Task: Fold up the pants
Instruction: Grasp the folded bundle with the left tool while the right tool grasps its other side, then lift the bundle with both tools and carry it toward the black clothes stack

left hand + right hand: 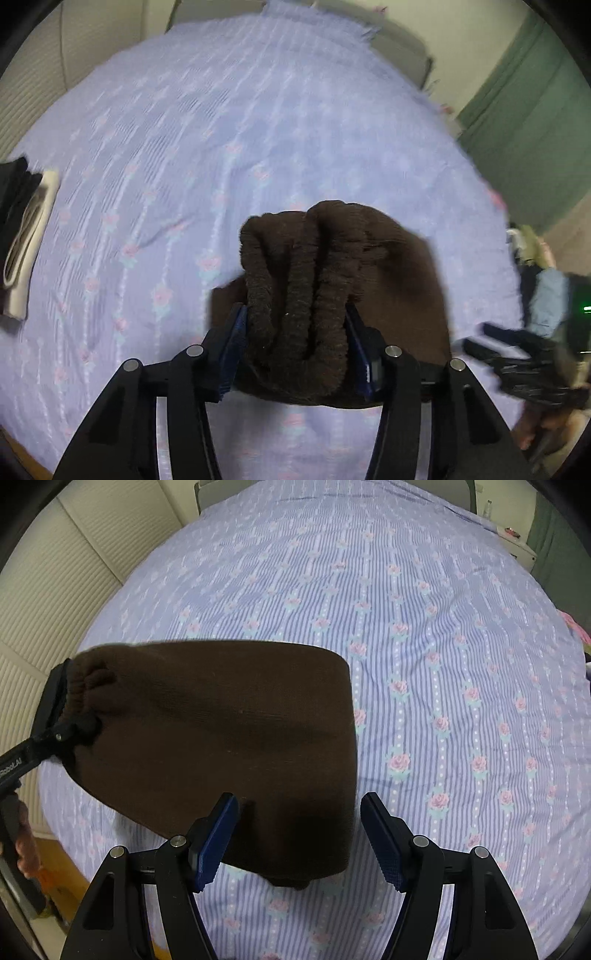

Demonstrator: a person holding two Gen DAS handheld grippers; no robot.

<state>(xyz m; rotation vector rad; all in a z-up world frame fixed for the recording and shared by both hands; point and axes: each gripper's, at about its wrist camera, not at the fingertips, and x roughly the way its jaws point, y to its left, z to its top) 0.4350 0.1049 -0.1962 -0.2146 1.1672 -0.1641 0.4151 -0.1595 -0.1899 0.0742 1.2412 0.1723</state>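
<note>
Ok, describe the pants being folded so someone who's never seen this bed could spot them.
On the lilac striped floral bedsheet, look near its front edge. The dark brown knitted pants lie folded there, their bunched elastic waistband between the left gripper jaws. It is the only brown thing on the sheet.

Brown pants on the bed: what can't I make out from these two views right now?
- Left wrist view: the left gripper straddles the bunched waistband of the brown pants; blur hides whether its pads press.
- Left wrist view: the folded clothes are cut off by the left edge.
- Right wrist view: the pants' near edge is hidden behind the open right gripper.
- Both views: the pant legs are folded under, out of sight.
</note>
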